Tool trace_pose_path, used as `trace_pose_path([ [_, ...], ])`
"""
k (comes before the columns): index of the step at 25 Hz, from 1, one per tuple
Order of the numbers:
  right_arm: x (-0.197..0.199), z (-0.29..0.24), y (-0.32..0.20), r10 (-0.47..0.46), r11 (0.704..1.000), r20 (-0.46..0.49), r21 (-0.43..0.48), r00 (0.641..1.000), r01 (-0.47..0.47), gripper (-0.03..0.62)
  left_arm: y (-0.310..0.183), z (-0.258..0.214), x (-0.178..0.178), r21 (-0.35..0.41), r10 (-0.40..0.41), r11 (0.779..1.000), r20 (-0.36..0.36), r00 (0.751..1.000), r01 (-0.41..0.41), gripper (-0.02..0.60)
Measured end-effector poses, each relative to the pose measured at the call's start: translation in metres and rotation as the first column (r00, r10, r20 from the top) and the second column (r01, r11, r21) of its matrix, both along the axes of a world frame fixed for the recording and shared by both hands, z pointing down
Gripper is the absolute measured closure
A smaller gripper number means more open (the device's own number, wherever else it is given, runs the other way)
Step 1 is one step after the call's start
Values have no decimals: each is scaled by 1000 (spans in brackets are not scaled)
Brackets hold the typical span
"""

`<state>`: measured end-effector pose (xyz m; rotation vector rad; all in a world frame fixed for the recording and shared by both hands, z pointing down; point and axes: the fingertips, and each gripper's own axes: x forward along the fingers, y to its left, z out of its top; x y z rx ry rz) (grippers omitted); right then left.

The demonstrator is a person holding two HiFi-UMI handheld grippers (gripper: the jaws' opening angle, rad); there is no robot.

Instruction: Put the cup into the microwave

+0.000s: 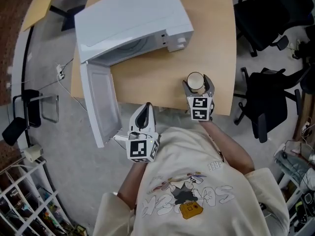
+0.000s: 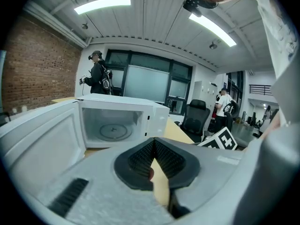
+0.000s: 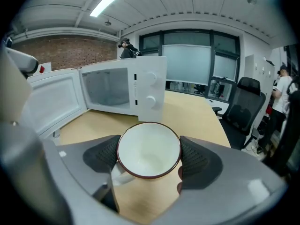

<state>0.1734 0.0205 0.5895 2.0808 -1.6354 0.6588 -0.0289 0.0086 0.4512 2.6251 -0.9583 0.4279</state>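
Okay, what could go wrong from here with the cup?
The right tool pinches the round cup only at its sides, so it could slip or tip. The microwave opening sits to the left; the cup may clip its frame. The left tool is near the open door and might knock it.

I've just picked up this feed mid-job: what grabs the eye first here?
The white microwave on the left side of the table stands out first, its door hanging wide open. Next is the white, dark-rimmed cup, gripped between the jaws of the right gripper near the table's front edge. The left gripper is shut on nothing, off the table beside the open door.
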Motion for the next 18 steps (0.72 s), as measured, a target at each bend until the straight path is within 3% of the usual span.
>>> trace_pose_path([
  [5, -34, -5, -40, -135, 991, -9, -1, 991, 135, 195, -16, 0, -32, 2, -125, 992, -15, 992, 125, 577],
  [10, -67, -9, -81, -270, 963, -21, 9, 963, 270, 195, -29, -1, -61, 10, -249, 968, -28, 968, 249, 577],
  [18, -112, -18, -138, -398, 917, -26, 28, 917, 399, 195, -47, -7, -88, 28, -357, 934, -27, 934, 357, 577],
])
